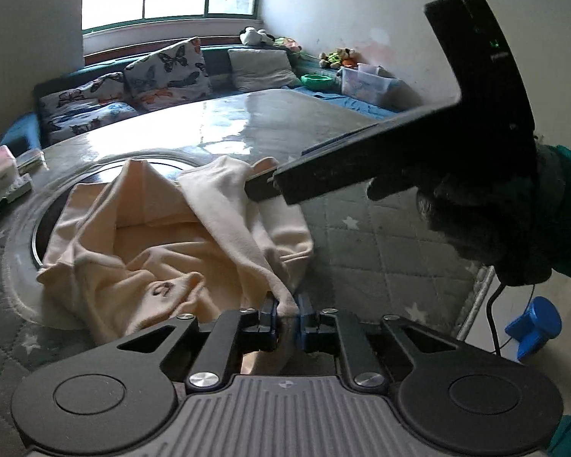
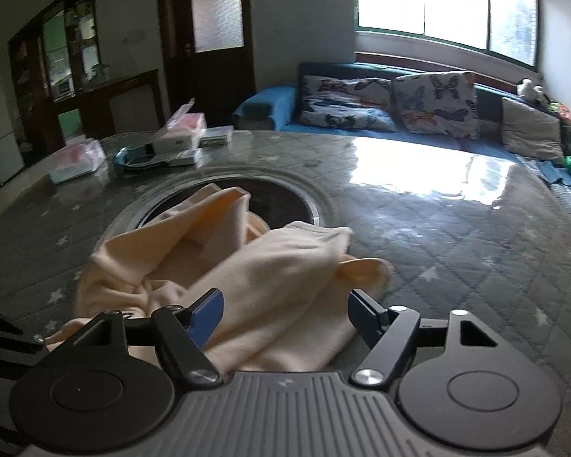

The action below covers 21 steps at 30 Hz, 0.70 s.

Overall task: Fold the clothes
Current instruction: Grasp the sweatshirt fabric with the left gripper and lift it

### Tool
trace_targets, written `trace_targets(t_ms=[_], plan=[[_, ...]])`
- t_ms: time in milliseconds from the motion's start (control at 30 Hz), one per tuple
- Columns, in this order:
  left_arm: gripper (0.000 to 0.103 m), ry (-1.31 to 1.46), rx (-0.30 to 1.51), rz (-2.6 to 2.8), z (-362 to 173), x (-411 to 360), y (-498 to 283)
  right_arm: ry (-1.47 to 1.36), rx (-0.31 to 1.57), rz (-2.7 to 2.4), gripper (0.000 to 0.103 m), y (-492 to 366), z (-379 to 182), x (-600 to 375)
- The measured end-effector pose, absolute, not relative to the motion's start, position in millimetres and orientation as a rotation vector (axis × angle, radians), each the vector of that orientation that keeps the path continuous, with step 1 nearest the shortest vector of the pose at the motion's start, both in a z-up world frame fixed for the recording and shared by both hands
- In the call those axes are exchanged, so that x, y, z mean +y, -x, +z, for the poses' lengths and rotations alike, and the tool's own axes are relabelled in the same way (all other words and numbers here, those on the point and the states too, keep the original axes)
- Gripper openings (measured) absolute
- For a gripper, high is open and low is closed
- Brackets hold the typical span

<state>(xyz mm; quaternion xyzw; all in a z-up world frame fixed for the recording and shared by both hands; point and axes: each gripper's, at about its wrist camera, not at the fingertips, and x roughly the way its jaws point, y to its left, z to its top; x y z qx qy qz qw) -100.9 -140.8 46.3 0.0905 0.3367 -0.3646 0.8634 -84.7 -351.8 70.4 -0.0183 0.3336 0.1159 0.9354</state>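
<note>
One cream garment [image 1: 163,236] lies crumpled on the desk [image 1: 380,236], partly over the round dark recess [image 2: 285,198] set in the desk's middle. The desk carries a quilted grey cover with white stars under a glossy sheet.

Left tongs [image 1: 287,314]: narrow, clamped on a fold of the garment's near edge; the cloth rises from the blue pads toward the heap.

Right tongs [image 2: 285,314]: wide apart, gripping nothing. In the right wrist view the garment lies directly ahead of and between the two fingers, one fold reaching toward the tongs' base. In the left wrist view the right tongs come in from the right, above the far side of the garment, held by a hand [image 1: 487,224] in a dark glove.

Count: one garment, two tongs. At the desk's far left edge stand two tissue packs [image 2: 78,162]. Three cushions [image 2: 434,103] rest on the blue sofa [image 2: 262,108] beyond the desk.
</note>
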Motion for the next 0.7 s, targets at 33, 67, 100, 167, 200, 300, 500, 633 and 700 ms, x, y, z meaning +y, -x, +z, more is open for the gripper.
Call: trace_targets(t_ms=[33, 67, 100, 167, 200, 300, 500, 633, 700], plan=[[0.014, -0.18, 0.7, -0.765, 48.4, -137.4, 99.6, 0.039, 0.685, 0.246, 0.073, 84.3, 69.5, -348.7], [0.017, -0.17, 0.695, -0.762, 51.0, -133.5, 98.3, 0.043, 0.686, 0.251, 0.073, 84.4, 69.4, -346.3], [0.017, -0.161, 0.691, -0.753, 53.9, -129.0, 96.6, 0.046, 0.687, 0.257, 0.073, 84.6, 69.2, -344.0], [0.022, -0.146, 0.681, -0.732, 58.8, -119.7, 92.4, 0.053, 0.689, 0.268, 0.073, 85.0, 68.9, -339.2], [0.027, -0.141, 0.676, -0.72, 61.0, -115.4, 90.5, 0.057, 0.69, 0.274, 0.072, 85.1, 68.8, -336.9], [0.04, -0.136, 0.662, -0.661, 65.3, -104.0, 85.6, 0.066, 0.694, 0.29, 0.072, 85.9, 68.4, -330.2], [0.044, -0.098, 0.695, -0.541, 66.8, -92.7, 60.0, 0.071, 0.693, 0.313, 0.072, 93.9, 70.7, -326.6], [0.044, -0.072, 0.719, -0.46, 67.4, -85.9, 41.7, 0.062, 0.69, 0.318, 0.072, 92.7, 72.4, -322.9], [0.044, -0.059, 0.731, -0.419, 67.7, -82.5, 32.6, 0.056, 0.695, 0.323, 0.072, 90.9, 72.1, -320.5]])
